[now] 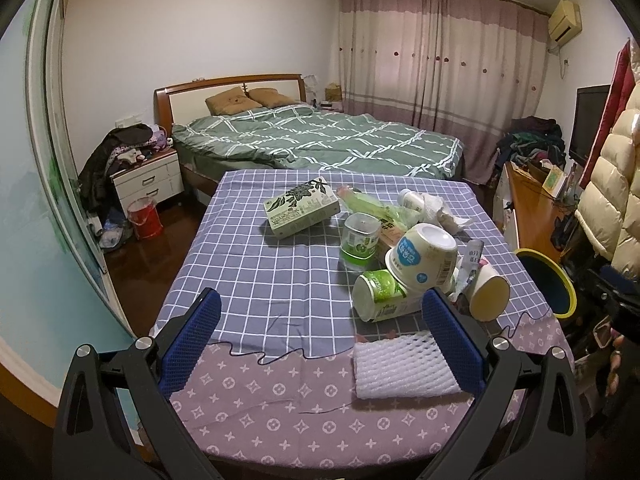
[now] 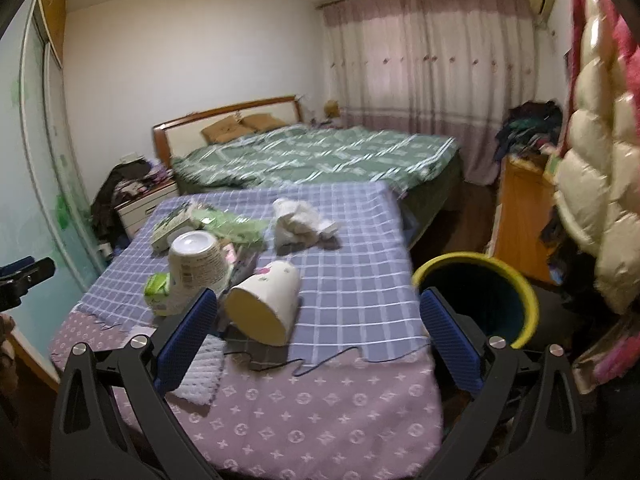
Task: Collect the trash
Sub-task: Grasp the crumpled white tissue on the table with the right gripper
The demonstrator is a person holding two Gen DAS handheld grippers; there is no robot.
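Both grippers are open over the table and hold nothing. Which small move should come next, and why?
Probably ease the right gripper forward and a little left, around the tipped paper cup. The cup lies on its side just ahead of the left finger, nearest to that gripper, and the yellow-rimmed bin stands open beside the table's right edge.

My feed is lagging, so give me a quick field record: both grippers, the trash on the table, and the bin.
left gripper: open, empty, above the table's near edge
right gripper: open, empty
nearest trash: white foam net, tipped paper cup
pile: green box, yogurt tub, green can, crumpled tissue
bin: yellow rim, beside the table's right edge
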